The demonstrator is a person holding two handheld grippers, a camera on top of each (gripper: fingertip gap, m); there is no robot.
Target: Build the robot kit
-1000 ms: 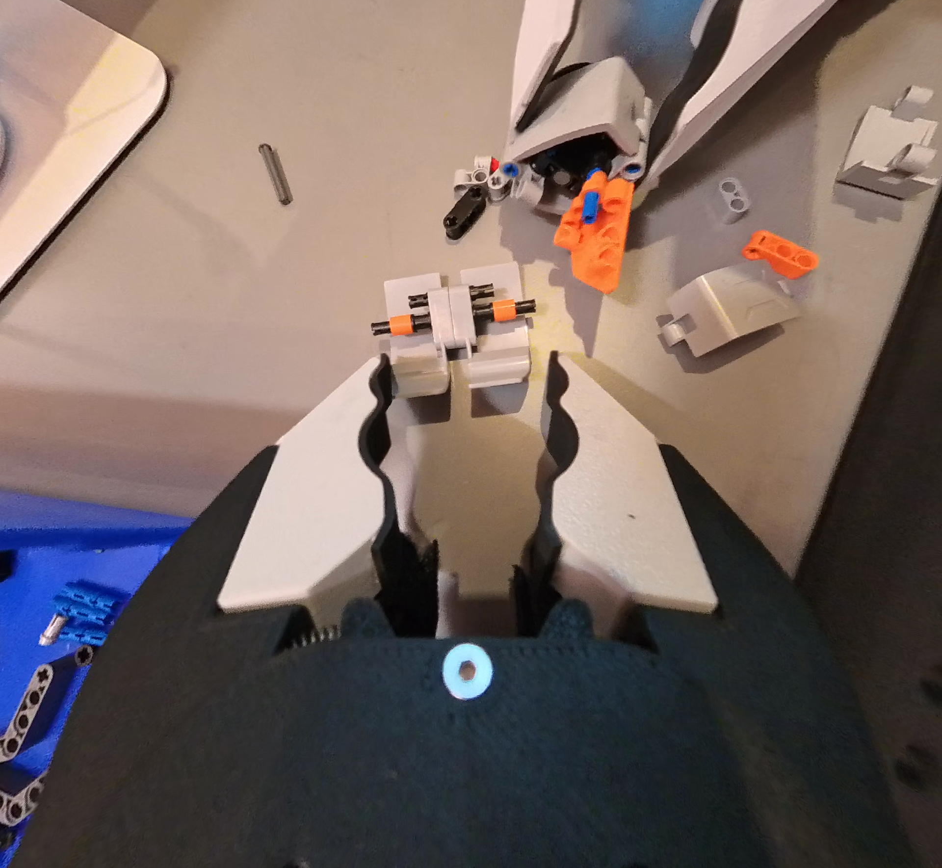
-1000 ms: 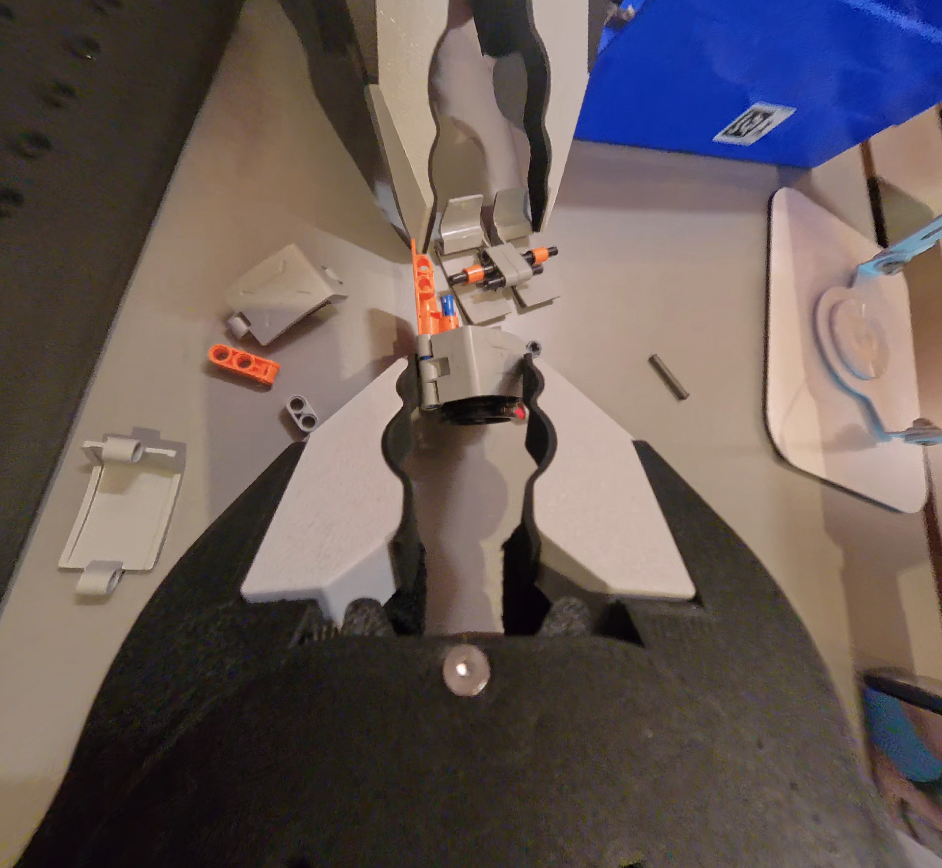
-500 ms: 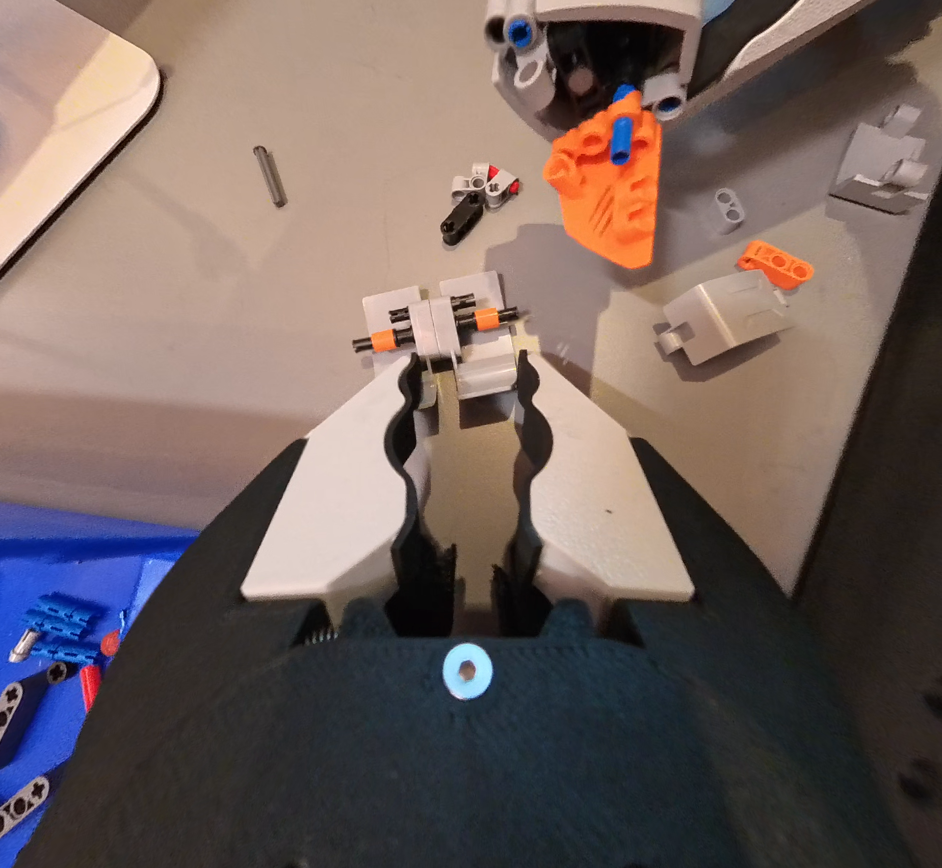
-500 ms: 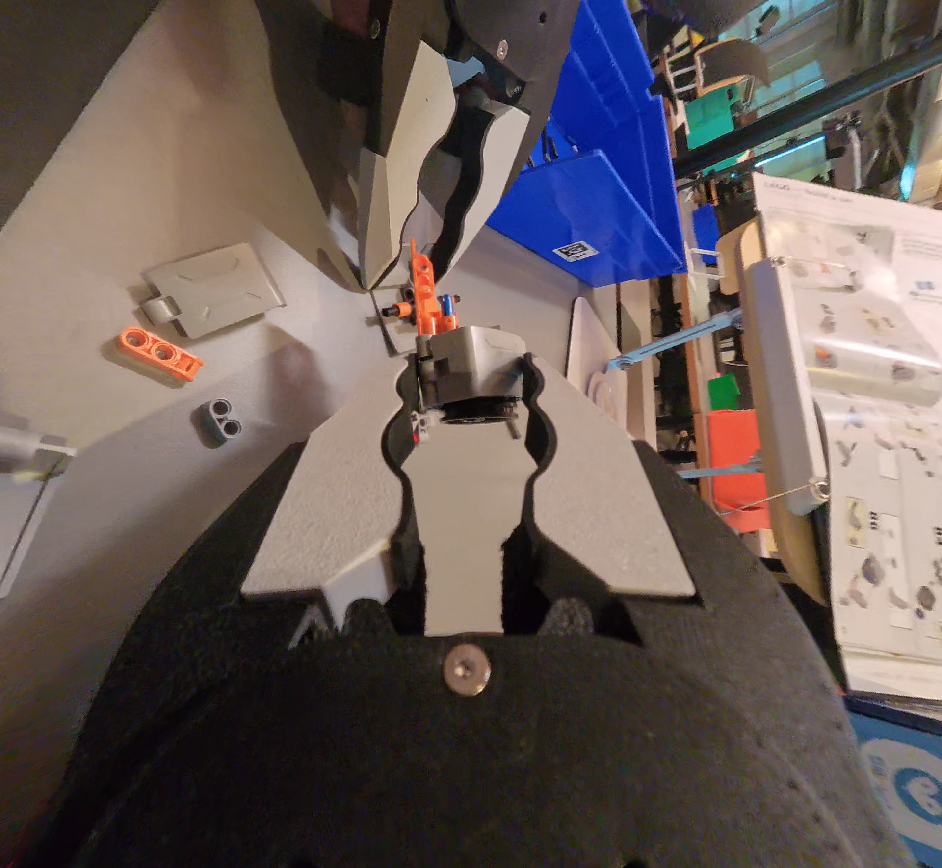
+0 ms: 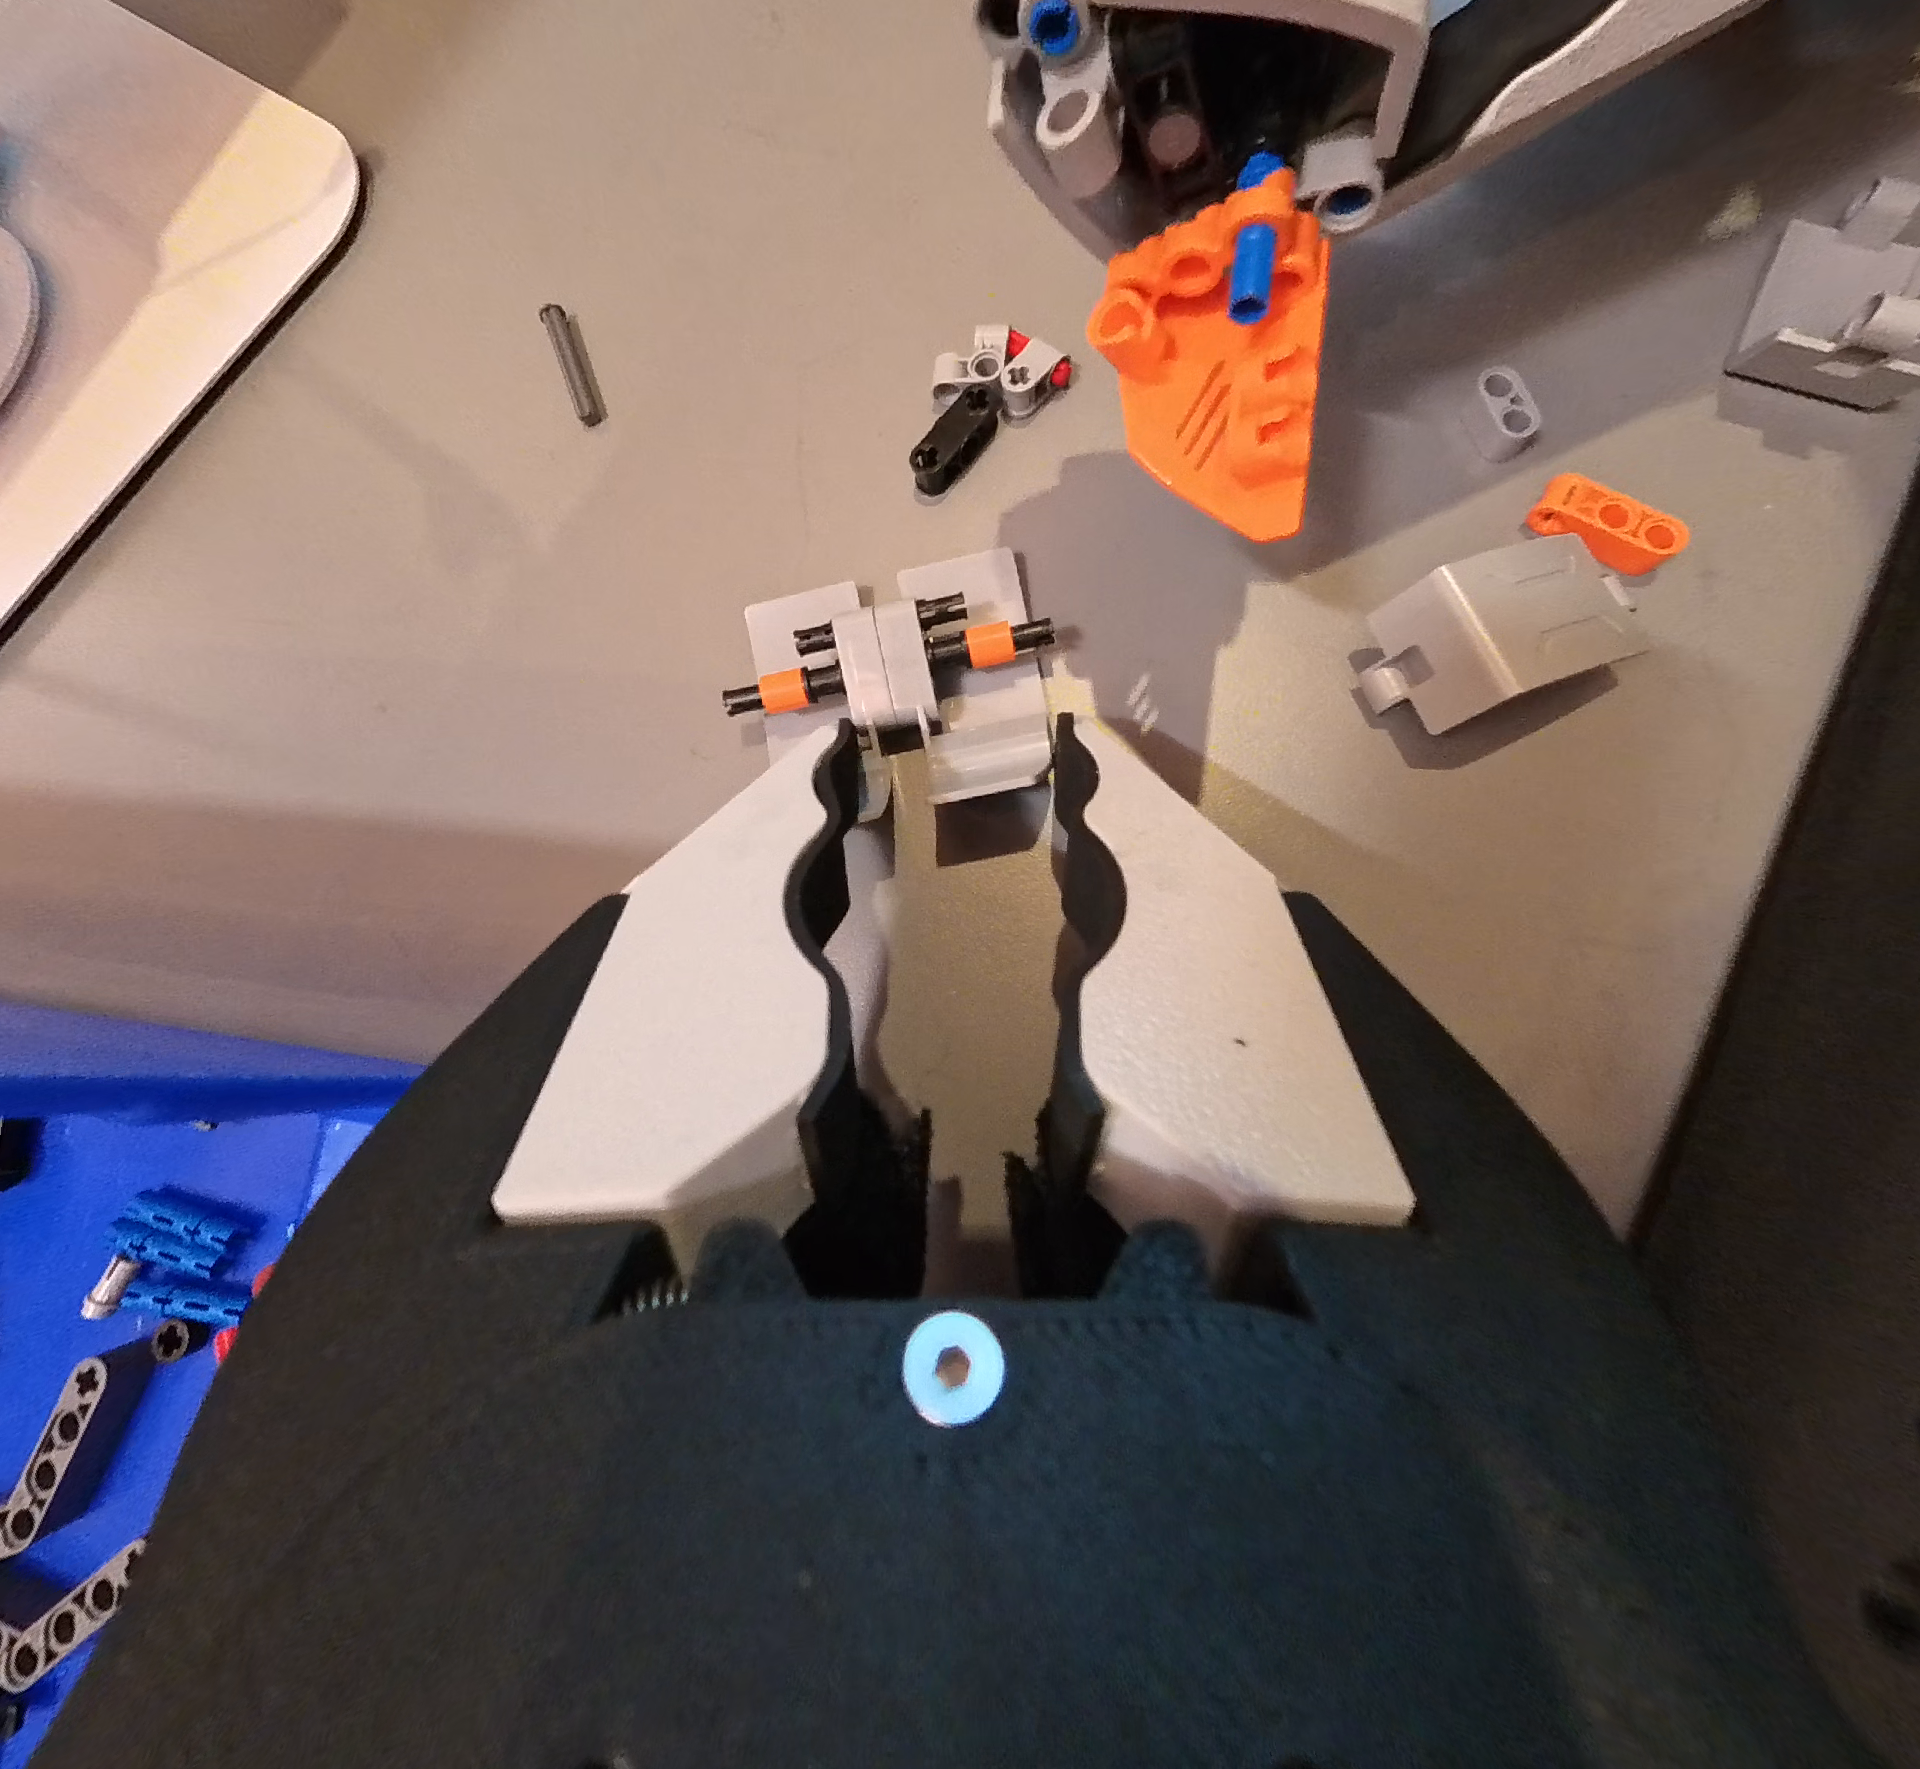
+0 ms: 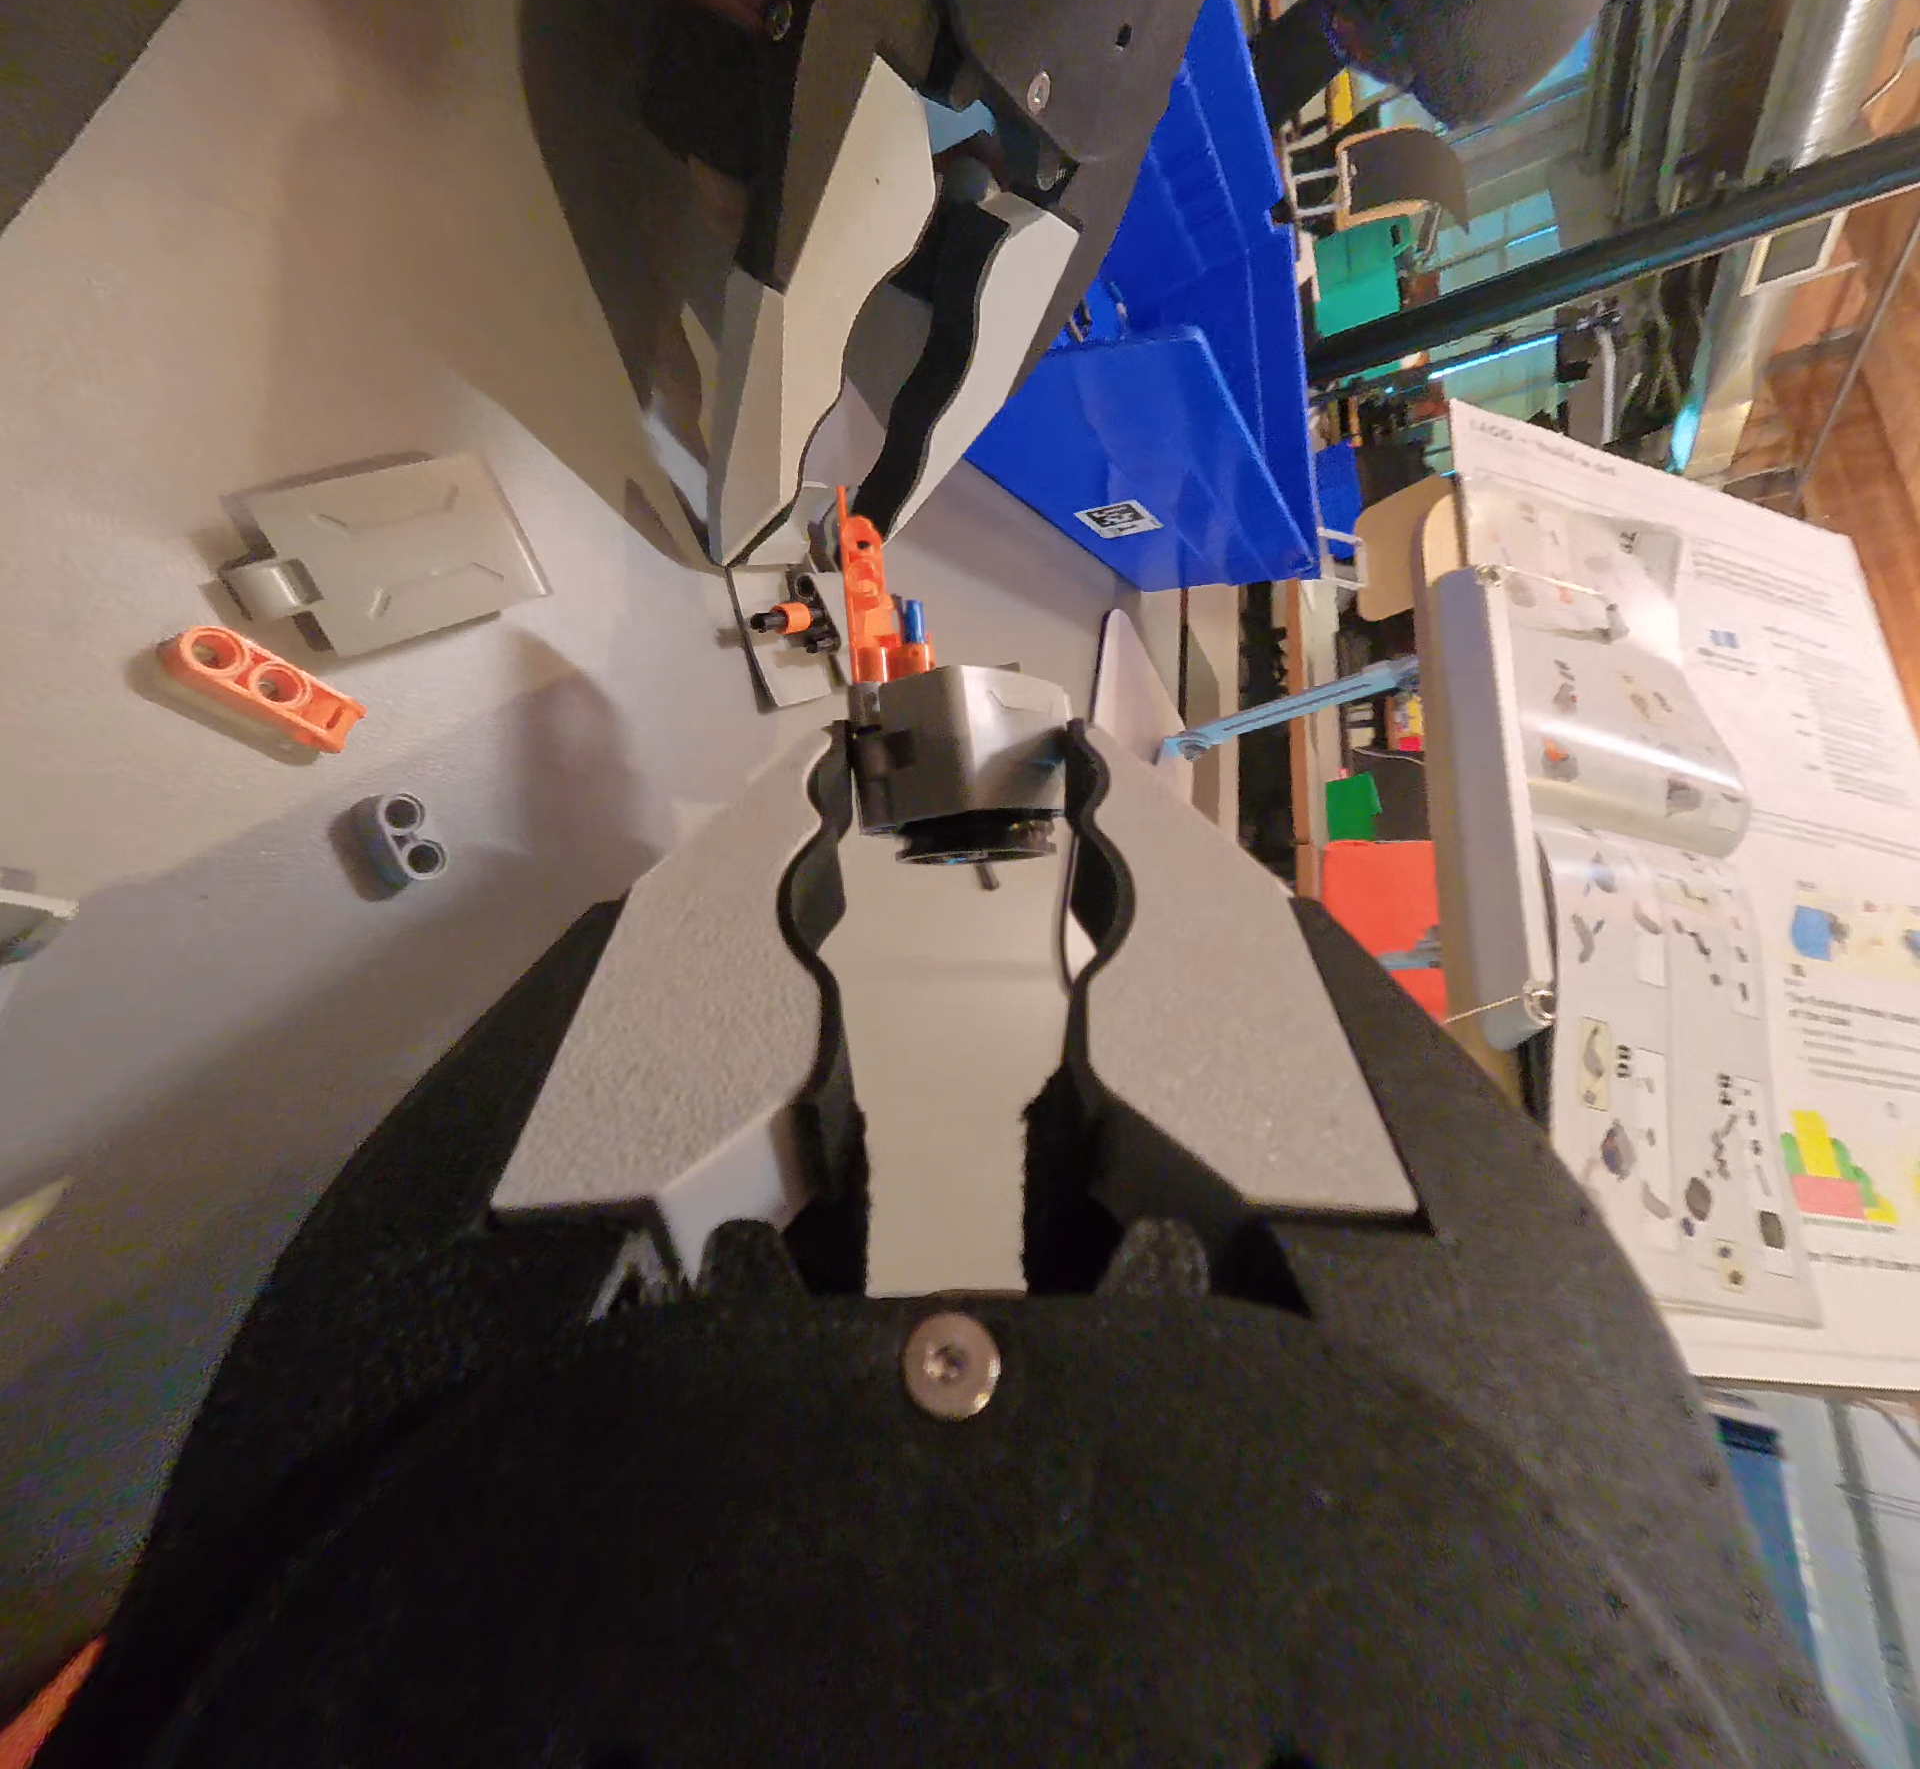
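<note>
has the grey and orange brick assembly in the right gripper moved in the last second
Yes. The assembly, clamped in the right gripper, has lifted off the table, leaving the small black-and-grey connector cluster where it lay.

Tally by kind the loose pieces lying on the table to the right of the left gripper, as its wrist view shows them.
Grey panels: 2
Grey connector: 1
Orange beam: 1
Total: 4

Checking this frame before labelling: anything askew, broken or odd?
Nothing broken. The small grey panel assembly with orange-sleeved black axles sits skewed between the left gripper fingers. The right gripper holds the grey-and-black brick module with an orange plate off the table, tilted.
</note>
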